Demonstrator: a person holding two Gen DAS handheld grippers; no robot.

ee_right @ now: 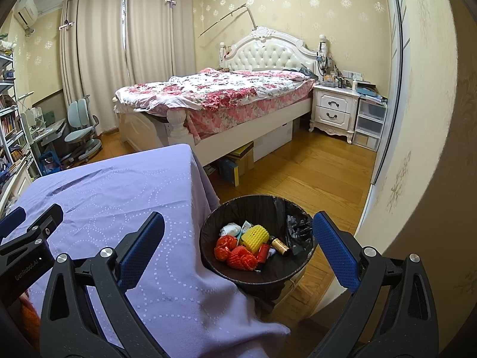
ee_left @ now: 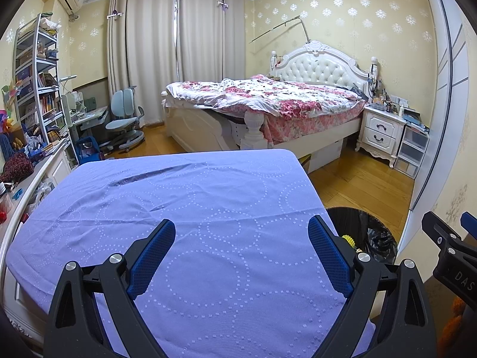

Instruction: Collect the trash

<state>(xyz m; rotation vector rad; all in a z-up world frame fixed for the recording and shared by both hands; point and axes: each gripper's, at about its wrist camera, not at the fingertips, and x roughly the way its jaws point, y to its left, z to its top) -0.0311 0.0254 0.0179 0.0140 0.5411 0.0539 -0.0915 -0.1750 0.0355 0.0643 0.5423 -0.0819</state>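
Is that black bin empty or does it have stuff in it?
Partly filled: the bin holds red netting, a yellow sponge and a battery.

A lavender tablecloth (ee_left: pixel 184 238) with dotted white rings fills the lower centre of the left wrist view. At lower centre of the right wrist view, a black-lined bin (ee_right: pixel 298 217) holds a yellow ridged sponge (ee_right: pixel 255 237), red-orange mesh bundles (ee_right: pixel 241 258) and a brown-gold battery (ee_right: pixel 280 246). Blue textured pads (ee_right: pixel 335 247) sit on black gripper arms. The bedspread (ee_right: pixel 214 92), mid-frame, is pink-and-white floral.
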